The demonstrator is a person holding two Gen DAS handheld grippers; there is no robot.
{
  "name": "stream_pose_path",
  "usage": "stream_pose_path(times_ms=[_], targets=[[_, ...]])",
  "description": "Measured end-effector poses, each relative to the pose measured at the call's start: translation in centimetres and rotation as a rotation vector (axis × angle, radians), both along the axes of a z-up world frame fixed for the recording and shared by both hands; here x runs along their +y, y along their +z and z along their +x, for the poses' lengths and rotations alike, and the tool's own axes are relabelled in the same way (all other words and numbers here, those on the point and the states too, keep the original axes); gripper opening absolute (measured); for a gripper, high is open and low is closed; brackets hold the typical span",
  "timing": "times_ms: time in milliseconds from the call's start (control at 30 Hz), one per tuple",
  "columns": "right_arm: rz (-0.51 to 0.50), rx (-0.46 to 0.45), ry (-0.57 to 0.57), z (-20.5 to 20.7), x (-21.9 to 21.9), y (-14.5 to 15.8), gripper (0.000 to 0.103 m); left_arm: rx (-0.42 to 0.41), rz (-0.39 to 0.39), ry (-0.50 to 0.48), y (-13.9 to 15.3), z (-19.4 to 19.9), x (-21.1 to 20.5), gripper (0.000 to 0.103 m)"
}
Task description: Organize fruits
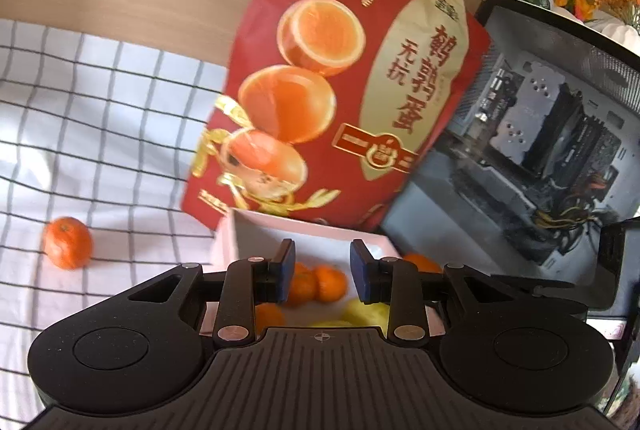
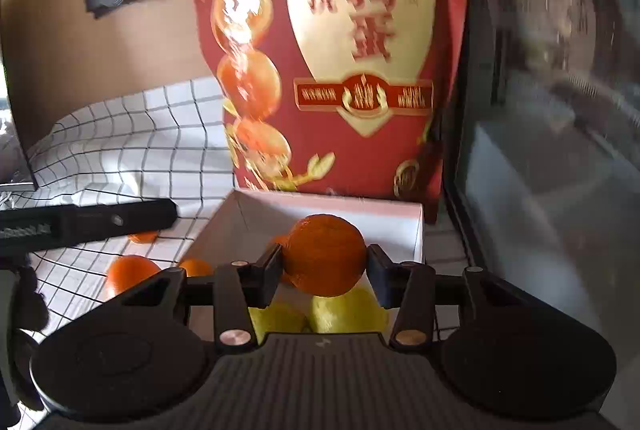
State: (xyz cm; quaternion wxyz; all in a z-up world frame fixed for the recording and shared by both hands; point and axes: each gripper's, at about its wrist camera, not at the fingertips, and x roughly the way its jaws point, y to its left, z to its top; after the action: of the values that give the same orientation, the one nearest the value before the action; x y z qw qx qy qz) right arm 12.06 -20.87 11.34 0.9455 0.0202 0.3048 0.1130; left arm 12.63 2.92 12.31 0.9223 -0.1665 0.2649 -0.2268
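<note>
My right gripper [image 2: 325, 262] is shut on a mandarin [image 2: 325, 254] and holds it over the white box [image 2: 400, 207], above two yellow fruits [image 2: 348, 310]. My left gripper [image 1: 322, 272] is open and empty, hovering over the same white box [image 1: 304, 228]. Several mandarins [image 1: 320, 284] and a yellow fruit [image 1: 366, 312] lie in the box below it. One mandarin [image 1: 67, 242] lies on the checked cloth [image 1: 100, 117] to the left. More mandarins [image 2: 130, 272] lie on the cloth left of the box in the right wrist view.
A tall red snack bag [image 1: 340, 89] stands right behind the box, also in the right wrist view [image 2: 332, 69]. A glass-sided computer case [image 1: 540, 157] stands at the right. The left gripper's black body [image 2: 88, 220] reaches in left of the box.
</note>
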Motion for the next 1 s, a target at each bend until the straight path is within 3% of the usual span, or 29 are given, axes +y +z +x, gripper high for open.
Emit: stream_pose_path(times_ms=[133,233,400,533,633,767,900,1000], targets=[[0.004,0.003,0.013,-0.3,0.1,-0.9,0.046,-0.046,0.058,0.109,-0.6,-1.9,3.7,0.034],[-0.031,-0.024,0.031,-1.1,1.0,-0.5,0.049,-0.065,0.056,0.195,-2.2,-3.9,7.8,0.034],[-0.081,-0.113,0.094,-2.5,5.1,0.9,0.066,-0.025,-0.099,0.342,-6.0,-5.6,15.3,0.034],[-0.085,-0.088,0.216,-2.3,10.8,1.2,0.068,0.01,-0.206,0.452,-7.1,-5.8,18.9,0.034],[-0.122,-0.039,0.32,-1.6,15.8,0.2,0.07,0.0,-0.199,0.446,-7.0,-5.7,19.1,0.034],[-0.279,-0.013,0.353,-0.4,21.3,-2.3,0.071,-0.006,-0.159,0.414,-6.6,-5.6,18.3,0.034],[-0.333,0.06,0.322,1.1,23.2,-4.3,0.072,0.001,-0.118,0.396,-6.9,-5.4,17.4,0.034],[-0.321,0.035,0.321,0.4,22.8,-4.5,0.073,0.008,-0.113,0.389,-7.1,-5.4,17.3,0.034]])
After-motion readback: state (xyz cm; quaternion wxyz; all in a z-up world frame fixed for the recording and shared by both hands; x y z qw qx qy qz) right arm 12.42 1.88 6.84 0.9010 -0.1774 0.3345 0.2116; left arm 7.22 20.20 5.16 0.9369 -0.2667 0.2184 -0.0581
